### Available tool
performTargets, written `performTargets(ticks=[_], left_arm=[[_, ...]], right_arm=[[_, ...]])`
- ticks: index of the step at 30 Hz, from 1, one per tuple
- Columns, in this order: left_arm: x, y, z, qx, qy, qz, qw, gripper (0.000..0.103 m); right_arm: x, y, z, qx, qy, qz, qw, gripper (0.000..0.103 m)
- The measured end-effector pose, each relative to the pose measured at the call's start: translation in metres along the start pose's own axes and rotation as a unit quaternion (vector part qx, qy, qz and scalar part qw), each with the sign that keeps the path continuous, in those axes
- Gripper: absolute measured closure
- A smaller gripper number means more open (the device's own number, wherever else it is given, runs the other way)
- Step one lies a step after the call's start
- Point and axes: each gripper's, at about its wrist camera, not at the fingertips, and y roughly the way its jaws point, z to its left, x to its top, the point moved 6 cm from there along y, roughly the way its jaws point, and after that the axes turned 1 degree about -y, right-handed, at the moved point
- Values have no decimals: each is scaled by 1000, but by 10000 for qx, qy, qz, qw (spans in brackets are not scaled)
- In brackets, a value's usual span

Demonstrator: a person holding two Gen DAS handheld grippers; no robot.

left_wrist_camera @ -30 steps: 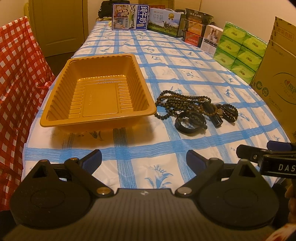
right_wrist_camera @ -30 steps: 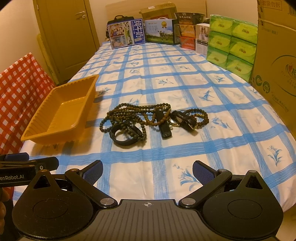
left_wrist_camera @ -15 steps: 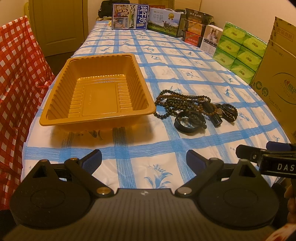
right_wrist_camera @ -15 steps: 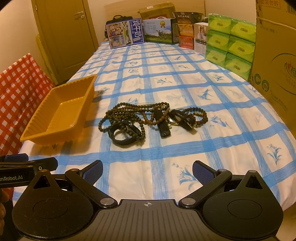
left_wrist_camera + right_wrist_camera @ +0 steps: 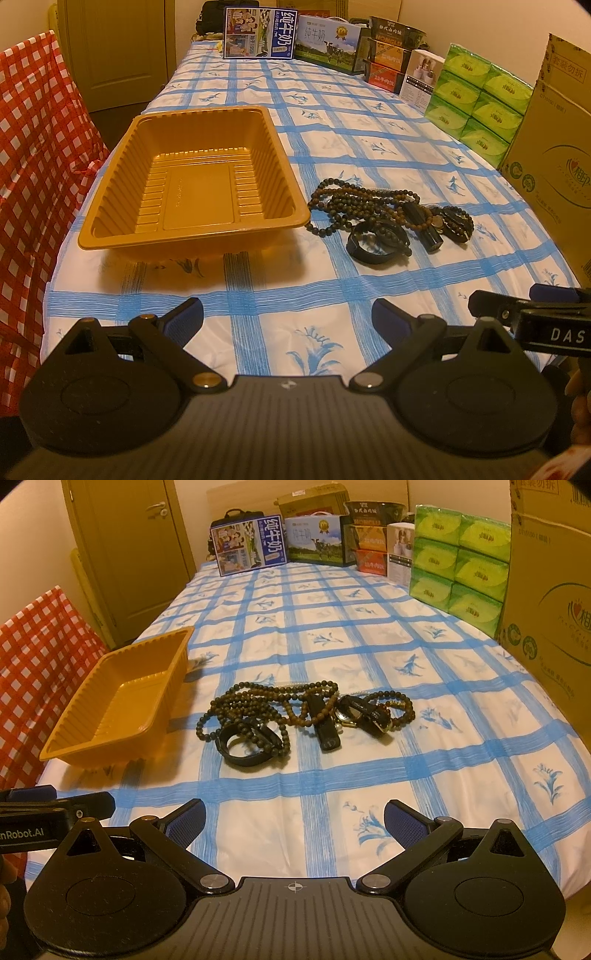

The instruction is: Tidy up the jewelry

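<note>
Right wrist view gives us the jewelry heap near the table's near edge, its long axis running across the table, just beside one empty orange tray at the left edge. We count one black wristband. Left gripper and right gripper both gape, holding nothing.

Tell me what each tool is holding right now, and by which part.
Nothing is held. The left tool and the right tool are both open over the tablecloth, and the jewelry pile lies untouched beside the tray.
</note>
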Motion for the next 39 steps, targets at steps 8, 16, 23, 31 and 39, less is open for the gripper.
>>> performTargets(ticks=[8, 16, 23, 31, 39], left_arm=[[0, -1, -1, 1, -8, -3, 10000, 6], [0, -2, 1, -8, -94, -49, 9999, 6], [4, -5, 38, -132, -860, -425, 9953, 6], [4, -2, 115, -332, -2320, -937, 9676, 14], [3, 20, 186, -587, -3657, -1481, 9170, 28]], right_arm=[[0, 0, 1, 2, -1, 3, 10000, 1], [1, 0, 1, 1, 3, -4, 10000, 1], [4, 6, -3, 57, 64, -165, 9998, 1], [12, 22, 8, 40, 64, -293, 9995, 1], [17, 41, 14, -108, -70, -190, 9997, 1]])
